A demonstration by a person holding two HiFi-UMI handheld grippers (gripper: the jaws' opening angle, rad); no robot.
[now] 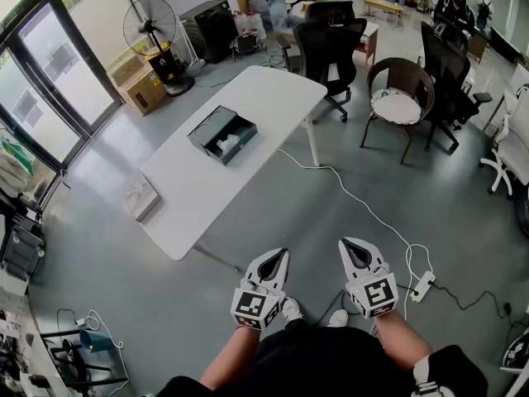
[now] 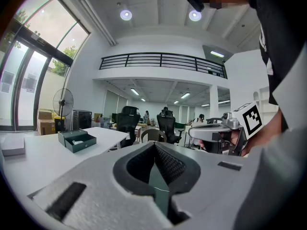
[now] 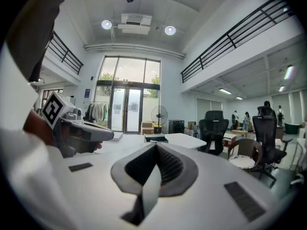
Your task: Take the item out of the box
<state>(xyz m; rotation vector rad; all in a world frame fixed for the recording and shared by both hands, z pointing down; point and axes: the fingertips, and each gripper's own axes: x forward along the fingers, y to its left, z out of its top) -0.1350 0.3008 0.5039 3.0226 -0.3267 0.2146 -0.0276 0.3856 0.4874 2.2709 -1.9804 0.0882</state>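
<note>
A dark green box (image 1: 221, 135) lies open on the white table (image 1: 248, 98), with a white item (image 1: 228, 143) inside it. The box also shows small and far off in the left gripper view (image 2: 76, 139) and in the right gripper view (image 3: 156, 138). Both grippers are held low in front of the person, well short of the table and over the floor. My left gripper (image 1: 276, 257) is shut with nothing in it. My right gripper (image 1: 351, 246) is beside it, also shut and empty. Each gripper appears in the other's view: right gripper (image 2: 216, 133), left gripper (image 3: 79, 128).
A flat pale book-like object (image 1: 140, 195) lies near the table's near-left end. A cable runs across the floor to a power strip (image 1: 423, 285). Black office chairs (image 1: 331, 44), a wicker chair (image 1: 399, 98), a standing fan (image 1: 153, 27) and cardboard boxes (image 1: 140, 85) ring the table.
</note>
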